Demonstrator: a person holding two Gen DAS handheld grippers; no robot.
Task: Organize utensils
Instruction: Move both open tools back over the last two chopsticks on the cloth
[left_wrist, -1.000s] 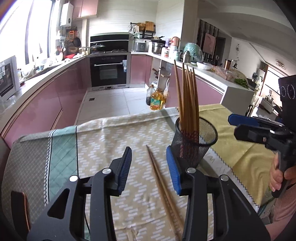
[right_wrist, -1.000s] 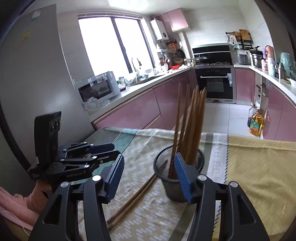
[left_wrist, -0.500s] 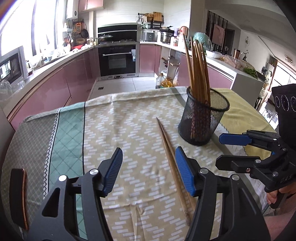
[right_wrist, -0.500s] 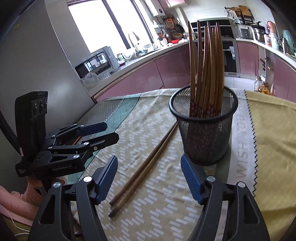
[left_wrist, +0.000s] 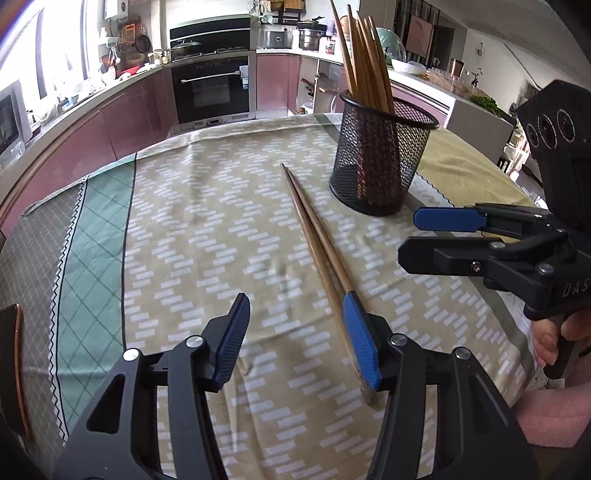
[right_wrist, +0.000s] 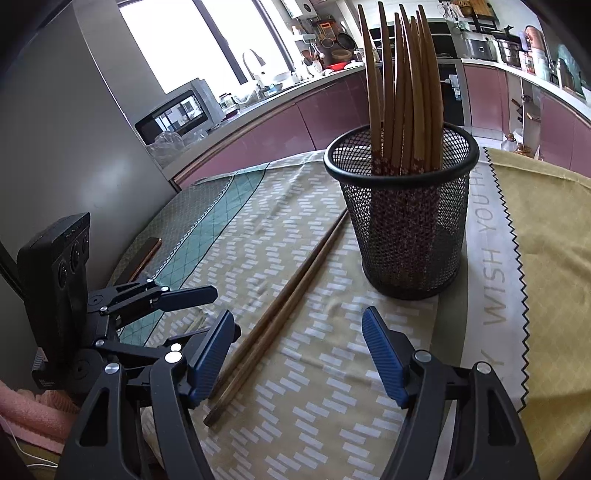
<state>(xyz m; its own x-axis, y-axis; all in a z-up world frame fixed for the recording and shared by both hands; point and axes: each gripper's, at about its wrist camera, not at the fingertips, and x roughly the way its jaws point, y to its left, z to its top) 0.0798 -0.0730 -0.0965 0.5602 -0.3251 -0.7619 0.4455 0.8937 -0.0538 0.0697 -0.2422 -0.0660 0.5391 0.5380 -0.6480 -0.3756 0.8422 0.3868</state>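
A pair of loose brown chopsticks (left_wrist: 314, 229) (right_wrist: 295, 288) lies on the patterned tablecloth, pointing toward a black mesh cup (left_wrist: 380, 166) (right_wrist: 406, 229). Several chopsticks (left_wrist: 365, 62) (right_wrist: 402, 92) stand upright in the cup. My left gripper (left_wrist: 293, 306) hovers low over the pair's near end. Its jaws are closing, and the pair runs just inside the right finger, untouched by the pads. My right gripper (right_wrist: 297, 321) (left_wrist: 408, 236) is open above the same pair from the other side and holds nothing. The left gripper (right_wrist: 207, 310) shows sideways at the table's near left.
A dark flat object with a copper edge (left_wrist: 11, 369) (right_wrist: 144, 258) lies at the table's left rim. A yellow cloth (right_wrist: 546, 240) covers the right part. A hand (left_wrist: 546, 339) in a pink sleeve holds the right gripper. Pink kitchen cabinets and an oven stand beyond the table.
Both grippers have sunk toward the table and tipped downward, so the loose pair and the cup look nearer. The right jaws have spread wider. The left jaws widened, then narrowed slightly.
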